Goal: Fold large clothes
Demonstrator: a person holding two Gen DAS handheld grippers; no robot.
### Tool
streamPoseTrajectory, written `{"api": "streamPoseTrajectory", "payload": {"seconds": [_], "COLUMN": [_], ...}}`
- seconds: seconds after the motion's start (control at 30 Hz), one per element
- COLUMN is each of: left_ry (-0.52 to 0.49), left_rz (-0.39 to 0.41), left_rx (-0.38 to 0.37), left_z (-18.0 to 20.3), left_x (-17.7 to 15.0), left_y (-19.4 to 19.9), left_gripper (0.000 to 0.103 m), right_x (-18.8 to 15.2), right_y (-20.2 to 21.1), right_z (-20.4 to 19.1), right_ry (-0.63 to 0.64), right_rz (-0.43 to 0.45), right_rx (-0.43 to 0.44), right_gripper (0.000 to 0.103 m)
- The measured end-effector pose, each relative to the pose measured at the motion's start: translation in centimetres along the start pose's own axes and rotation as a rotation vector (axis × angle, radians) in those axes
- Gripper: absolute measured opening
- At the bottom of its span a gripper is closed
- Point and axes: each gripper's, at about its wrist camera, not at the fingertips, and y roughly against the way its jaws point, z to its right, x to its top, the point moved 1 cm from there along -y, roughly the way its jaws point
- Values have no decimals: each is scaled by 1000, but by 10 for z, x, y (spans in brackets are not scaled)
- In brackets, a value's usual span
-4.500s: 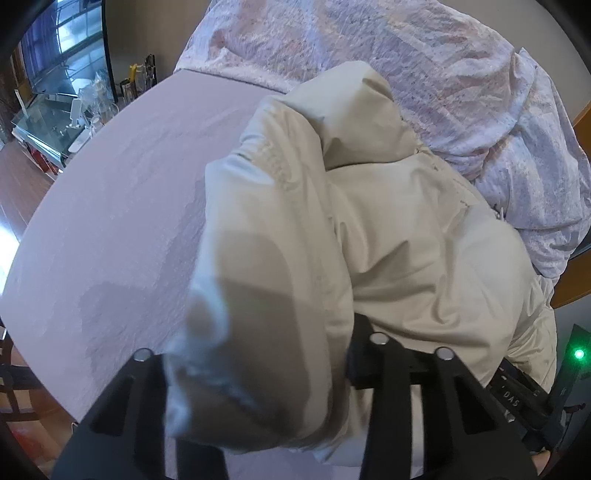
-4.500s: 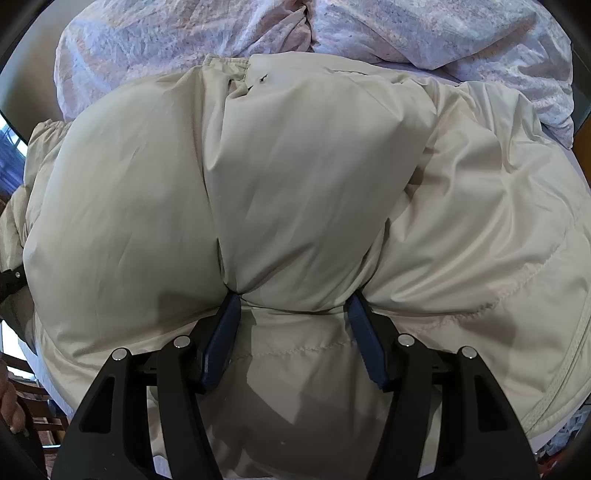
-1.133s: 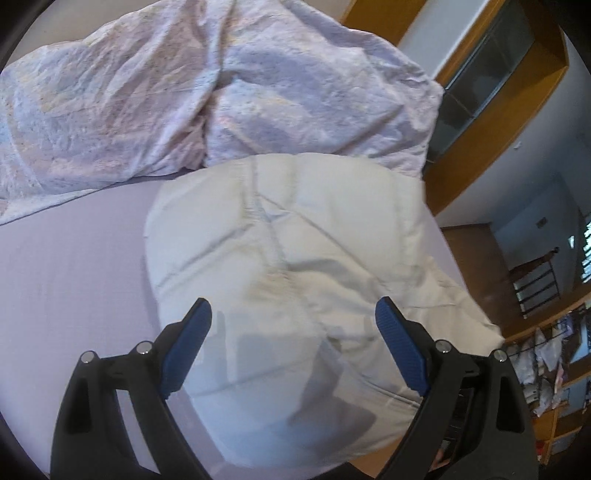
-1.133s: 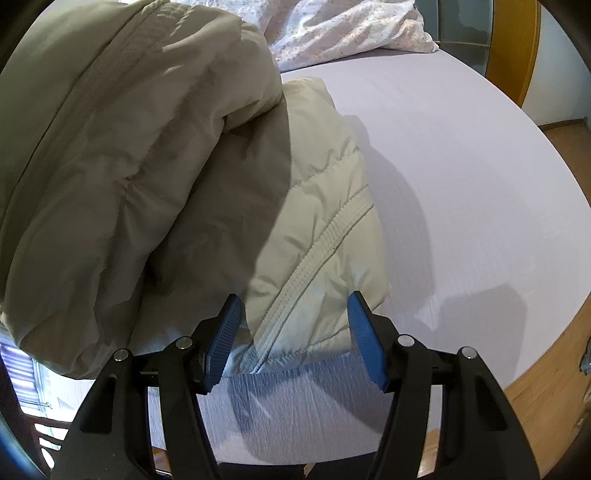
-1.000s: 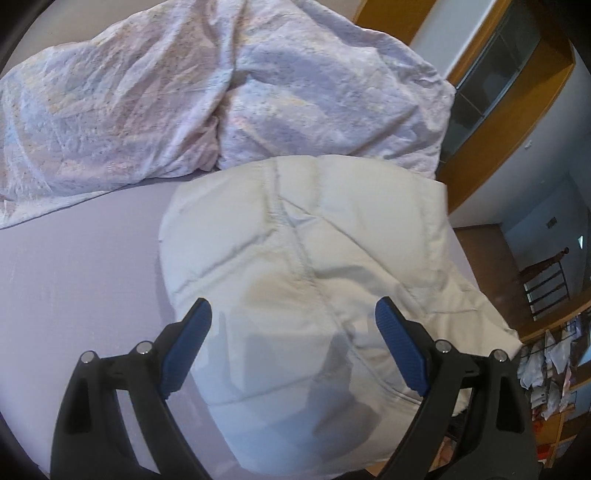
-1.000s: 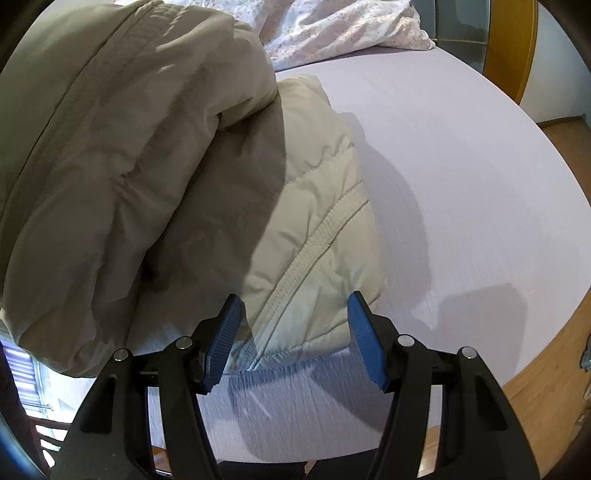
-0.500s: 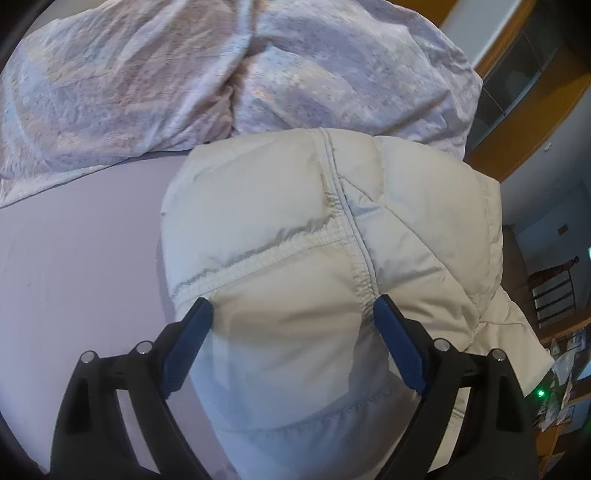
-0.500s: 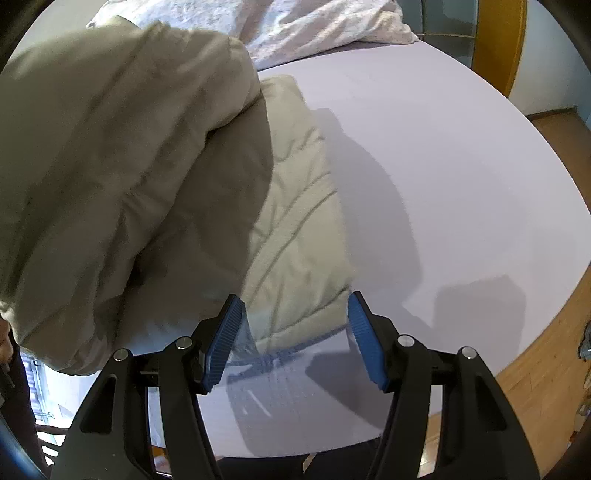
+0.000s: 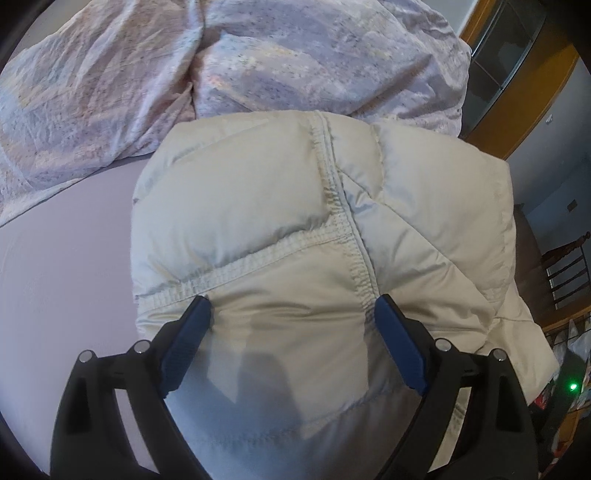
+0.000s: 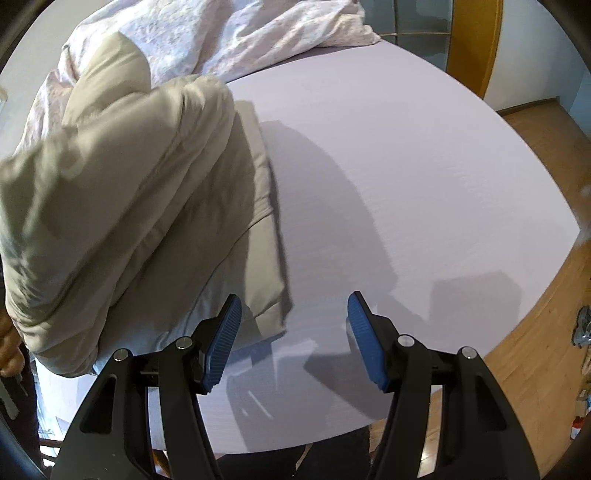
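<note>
A cream puffer jacket (image 9: 295, 229) lies folded in a thick bundle on the lilac bed sheet (image 9: 62, 258). My left gripper (image 9: 291, 314) is open, its blue pads pressed down on the top of the bundle with jacket fabric bulging between them. In the right wrist view the jacket (image 10: 129, 192) fills the left side, its lower layer flat on the sheet (image 10: 406, 184). My right gripper (image 10: 293, 308) is open and empty, hovering above the sheet at the jacket's right edge.
A crumpled floral duvet (image 9: 221, 55) lies behind the jacket and also shows in the right wrist view (image 10: 236, 33). A wooden bed frame and cabinet (image 9: 517, 92) stand on the right. Wooden floor (image 10: 546, 258) lies beyond the bed edge.
My left gripper has come down onto the jacket bundle, which now fills its view. My right gripper has drawn back to the right, off the jacket's edge and over bare sheet.
</note>
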Motion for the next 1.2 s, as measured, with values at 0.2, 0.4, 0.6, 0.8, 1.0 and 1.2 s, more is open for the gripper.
{"api": "streamPoseTrajectory", "payload": {"seconds": [0.2,0.4,0.6,0.8,1.0,1.2], "left_ry": [9,46,36,3,14,15], "left_rz": [25,39,55,87,79,73], "left_rx": [7,-4,19,73,85,65], "left_z": [-1,-11,-17,-23,-33,-30], "left_x": [-4,-6,-14,-18,-17,-16], "left_y": [2,20,35,44,38,32], "left_gripper": [90,90,90,90,90,92], "right_x": [33,70,83,80,95,96], "right_y": [38,86,81,60,37,13], "right_z": [4,-32,-99,-153,-178,-163], "right_ry": [16,119,257,357,389,380], "right_rz": [88,207,188,147,152,120], "right_rx": [0,95,210,253,216,157], "right_gripper": [62,62,56,35,33,25]}}
